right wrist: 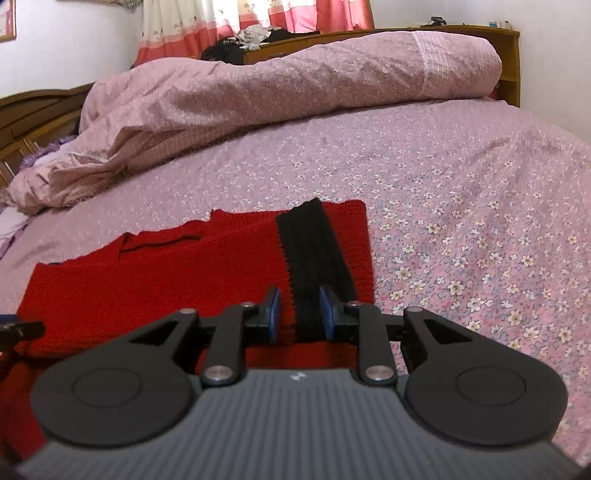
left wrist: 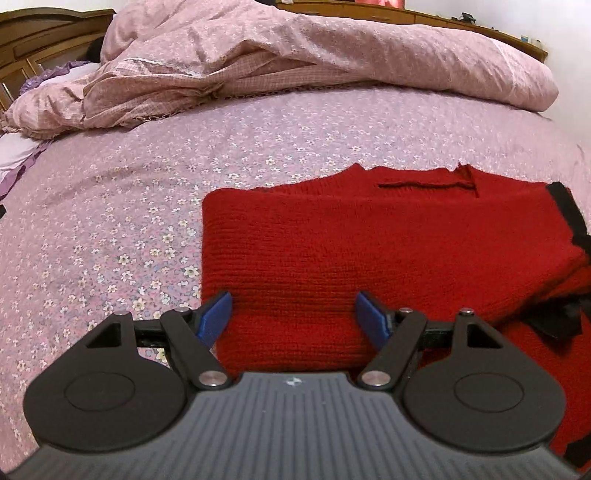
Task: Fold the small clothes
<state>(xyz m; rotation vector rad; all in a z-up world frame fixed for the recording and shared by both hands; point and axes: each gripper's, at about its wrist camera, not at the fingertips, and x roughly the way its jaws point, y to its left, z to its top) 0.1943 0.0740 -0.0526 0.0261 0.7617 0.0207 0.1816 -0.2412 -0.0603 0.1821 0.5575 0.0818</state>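
Observation:
A red knitted sweater (left wrist: 332,240) lies folded flat on the flowered bed sheet (left wrist: 129,221). My left gripper (left wrist: 293,314) hovers over the garment's near left corner, its blue pads spread wide with only flat red knit showing between them. In the right wrist view the same sweater (right wrist: 147,288) has a black ribbed band (right wrist: 314,251) running toward me along its right side. My right gripper (right wrist: 300,314) straddles the near end of that band. Its pads stand a little apart, with a strip of red knit showing beside the left pad.
A rumpled pink duvet (left wrist: 295,55) is heaped along the far side of the bed (right wrist: 295,81). A wooden headboard (left wrist: 37,33) is at the far left and a wooden shelf (right wrist: 509,55) at the far right. Flowered sheet (right wrist: 480,221) stretches right of the sweater.

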